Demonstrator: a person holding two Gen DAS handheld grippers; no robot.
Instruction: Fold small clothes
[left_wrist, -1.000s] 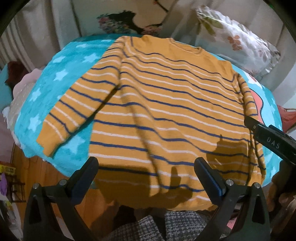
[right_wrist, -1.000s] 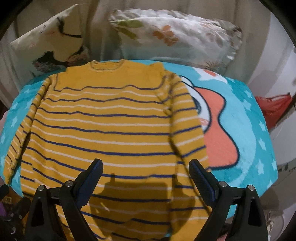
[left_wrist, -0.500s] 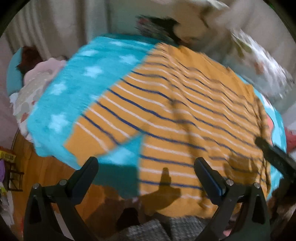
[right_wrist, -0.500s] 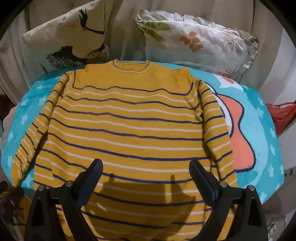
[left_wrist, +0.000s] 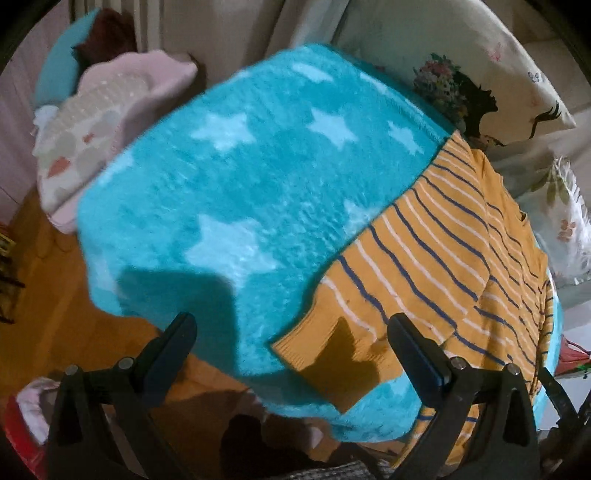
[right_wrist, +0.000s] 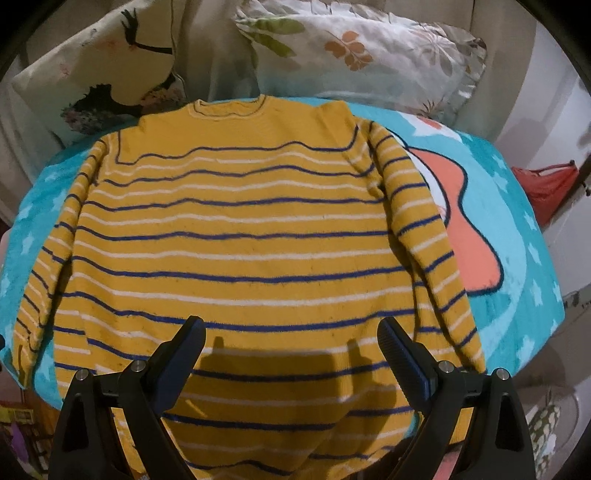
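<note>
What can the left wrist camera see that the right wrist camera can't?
Only the left wrist view shows the pink and spotted pile of clothes and the wooden floor. Only the right wrist view shows the sweater's round neckline and the blanket's orange fish picture. Both show the yellow striped sweater lying on the turquoise star blanket, each behind an open gripper.

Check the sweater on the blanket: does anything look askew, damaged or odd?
Nothing is damaged. The sweater lies flat on the blanket, but unevenly: one sleeve splays outward while the other sleeve runs down along the body. Both tools are open, holding nothing.
</note>
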